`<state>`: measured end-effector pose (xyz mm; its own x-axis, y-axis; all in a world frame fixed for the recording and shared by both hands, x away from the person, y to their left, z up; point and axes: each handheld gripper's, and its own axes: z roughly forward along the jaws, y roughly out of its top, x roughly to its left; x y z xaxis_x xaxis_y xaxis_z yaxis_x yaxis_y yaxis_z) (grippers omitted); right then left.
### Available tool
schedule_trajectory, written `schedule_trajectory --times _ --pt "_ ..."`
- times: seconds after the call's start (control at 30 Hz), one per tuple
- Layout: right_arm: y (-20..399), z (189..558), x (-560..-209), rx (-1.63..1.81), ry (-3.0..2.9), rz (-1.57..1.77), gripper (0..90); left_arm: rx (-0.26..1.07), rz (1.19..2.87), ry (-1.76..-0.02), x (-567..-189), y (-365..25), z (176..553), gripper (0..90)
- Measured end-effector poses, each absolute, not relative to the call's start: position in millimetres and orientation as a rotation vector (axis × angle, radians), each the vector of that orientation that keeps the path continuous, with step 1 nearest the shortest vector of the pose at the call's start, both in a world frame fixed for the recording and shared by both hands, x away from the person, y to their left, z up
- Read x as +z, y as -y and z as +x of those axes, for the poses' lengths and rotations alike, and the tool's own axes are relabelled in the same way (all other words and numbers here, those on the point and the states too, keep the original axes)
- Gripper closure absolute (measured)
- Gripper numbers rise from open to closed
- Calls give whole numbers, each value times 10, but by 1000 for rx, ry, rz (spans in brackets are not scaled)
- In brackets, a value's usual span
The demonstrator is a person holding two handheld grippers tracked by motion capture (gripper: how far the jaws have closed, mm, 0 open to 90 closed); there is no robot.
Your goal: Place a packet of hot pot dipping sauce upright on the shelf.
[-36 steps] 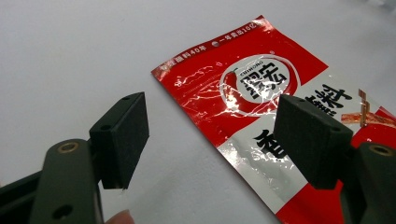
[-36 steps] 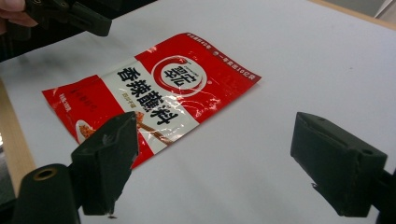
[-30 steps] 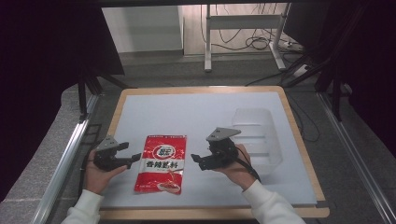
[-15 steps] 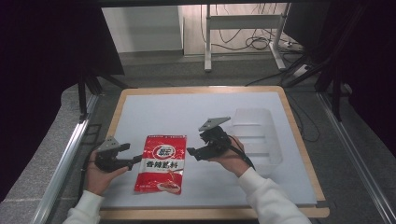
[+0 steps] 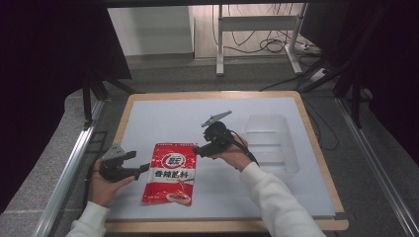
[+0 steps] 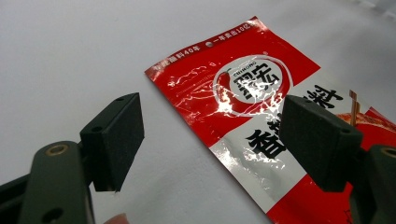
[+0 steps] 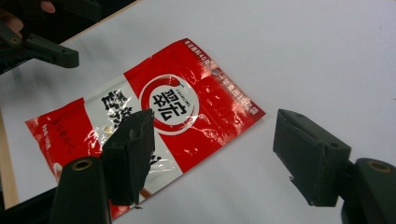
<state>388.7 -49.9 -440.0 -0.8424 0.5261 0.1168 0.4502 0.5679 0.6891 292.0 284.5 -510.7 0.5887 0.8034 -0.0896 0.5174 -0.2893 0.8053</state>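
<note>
A red and white seasoning packet (image 5: 170, 173) lies flat on the white mat (image 5: 163, 118). In the left gripper view the packet (image 6: 261, 107) lies just ahead. My left gripper (image 5: 143, 168) hovers at its left edge, and its jaws (image 6: 217, 135) stand wide open with nothing between them. My right gripper (image 5: 197, 149) is at the packet's top right corner. Its jaws have just been closing a little but stay open (image 7: 217, 144). The corner of the packet (image 7: 154, 121) lies under them, not gripped.
A clear plastic tray (image 5: 272, 143) sits on the mat to the right of my right hand. The wooden table edge (image 5: 222, 224) runs along the front. The other hand's gripper (image 7: 42, 46) shows at the top left of the right gripper view.
My right hand has moved left and a little farther away, from beside the tray to the packet's top right corner. The left hand and the packet have kept still.
</note>
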Motion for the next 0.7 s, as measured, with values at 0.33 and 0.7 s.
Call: schedule_trajectory --times 0.33,0.7 --pt "358 4047 -4471 1104 -2724 856 302 434 1956 -1056 -5105 -2847 2919 206" --pt "272 4223 -4579 1077 -2745 884 364 430 1966 -1048 -5109 -2837 2919 212"
